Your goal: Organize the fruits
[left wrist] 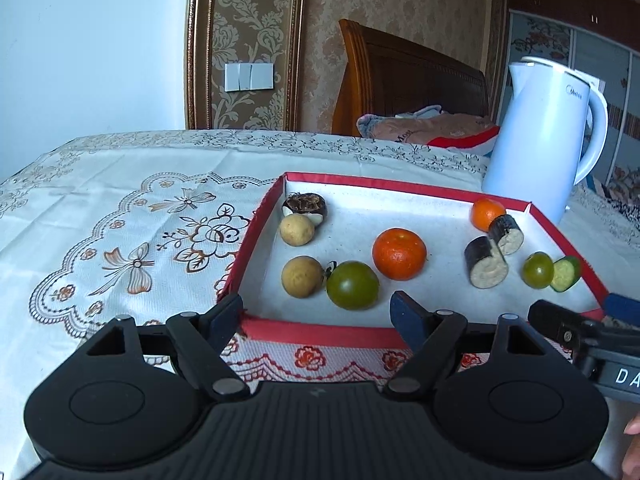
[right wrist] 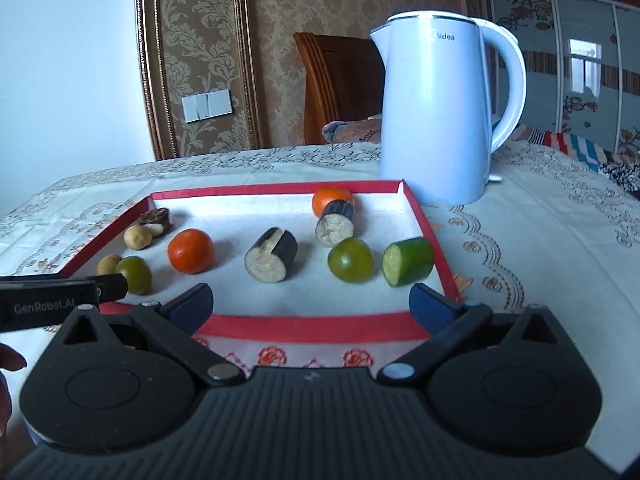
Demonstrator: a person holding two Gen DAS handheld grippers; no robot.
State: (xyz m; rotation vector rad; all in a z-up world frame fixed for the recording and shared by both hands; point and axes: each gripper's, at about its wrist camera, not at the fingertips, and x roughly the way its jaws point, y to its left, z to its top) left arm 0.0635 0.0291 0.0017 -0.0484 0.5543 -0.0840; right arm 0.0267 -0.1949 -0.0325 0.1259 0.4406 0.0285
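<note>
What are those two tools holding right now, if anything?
Nothing. The left tool and right tool both stand open and empty at the red tray's near edge.

A cloth-covered table [right wrist: 540, 216] carries a red-rimmed tray [right wrist: 304, 326] and white kettle [right wrist: 436, 120].

Stood on the desk [right wrist: 540, 240] behind the far right corner of the tray: a white kettle [right wrist: 440, 120], handle turned right. Covered the desk: a cream cloth [left wrist: 120, 208] printed with flowers and bows. Rose behind the desk: a wooden headboard [left wrist: 408, 80], with a folded blanket [left wrist: 432, 128] at its foot. Hung on the patterned wallpaper [left wrist: 248, 20]: a white switch plate [left wrist: 249, 77]. Showed at far right: flowered wardrobe doors [right wrist: 580, 64].
</note>
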